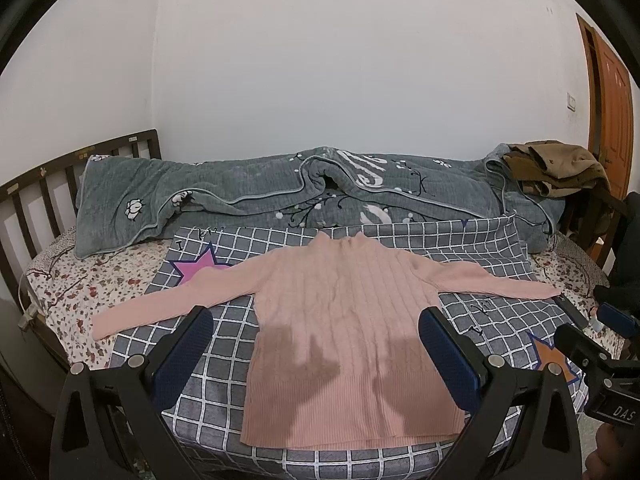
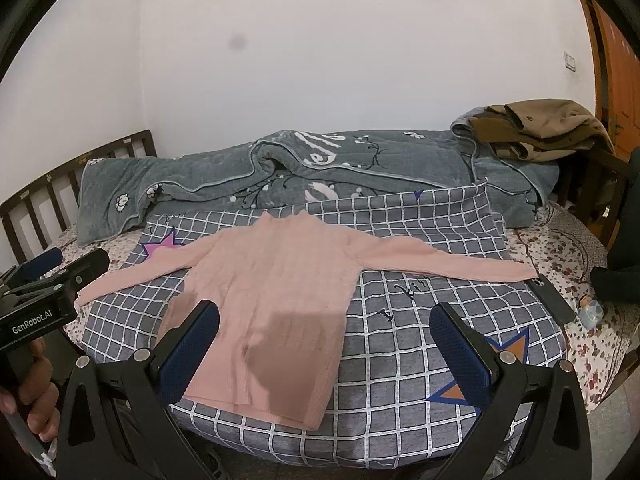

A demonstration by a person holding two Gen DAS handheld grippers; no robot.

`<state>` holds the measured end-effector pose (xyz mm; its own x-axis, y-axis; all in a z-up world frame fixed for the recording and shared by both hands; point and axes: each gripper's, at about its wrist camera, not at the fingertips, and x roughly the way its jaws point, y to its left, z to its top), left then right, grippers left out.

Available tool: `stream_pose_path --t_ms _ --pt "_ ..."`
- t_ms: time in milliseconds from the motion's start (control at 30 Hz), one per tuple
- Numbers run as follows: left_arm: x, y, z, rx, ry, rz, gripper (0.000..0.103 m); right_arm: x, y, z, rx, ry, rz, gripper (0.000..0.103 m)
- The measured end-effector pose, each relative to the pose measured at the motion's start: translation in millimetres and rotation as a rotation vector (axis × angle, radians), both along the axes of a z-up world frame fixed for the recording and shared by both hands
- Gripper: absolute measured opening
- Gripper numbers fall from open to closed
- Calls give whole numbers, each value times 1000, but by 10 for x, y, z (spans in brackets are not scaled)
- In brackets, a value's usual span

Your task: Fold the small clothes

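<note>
**Pink sweater laid out flat on the bed, both grippers spread wide above it**

So the pink sweater (image 1: 344, 320) is lying flat on a grey checked cloth (image 1: 480, 240) that covers the near half of the bed. Collar points away from the cameras toward the wall, hem sits at the near edge of the bed, so the body runs near-to-far. Both sleeves are stretched out sideways, which makes the sleeve-to-sleeve line the longest stretch of the thing, running left to right across the bed. The left cuff hangs past the checked cloth onto the flowery sheet (image 1: 68, 280); the right cuff ends just beside a dark phone (image 2: 552, 300) lying on the bed.

Left gripper (image 1: 316, 324) hovers over the lower part of the sweater, jaws spread wide, nothing between them, not touching the fabric as far as I can tell. Its shadow falls on the knit near the hem. Right gripper (image 2: 324, 320) is the same deal, jaws wide apart and empty, sitting over the sweater's right side and the checked cloth next to it.

Behind the sweater there's a rumpled grey-green quilt (image 1: 280, 188) along the wall, with a brown jacket (image 2: 540, 124) piled on its right end. Dark wooden headboard (image 1: 52, 184) on the left.
</note>
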<state>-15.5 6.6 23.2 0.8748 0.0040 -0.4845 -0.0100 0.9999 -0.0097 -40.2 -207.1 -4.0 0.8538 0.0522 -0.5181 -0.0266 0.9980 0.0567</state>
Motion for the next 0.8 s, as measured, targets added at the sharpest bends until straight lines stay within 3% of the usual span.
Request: stream_pose_path --t_ms 567,800 --pt "33 55 9 2 -10 7 103 19 78 -3 -3 1 6 103" --pt "104 272 -106 -3 -20 67 103 87 121 -58 -22 20 10 103"
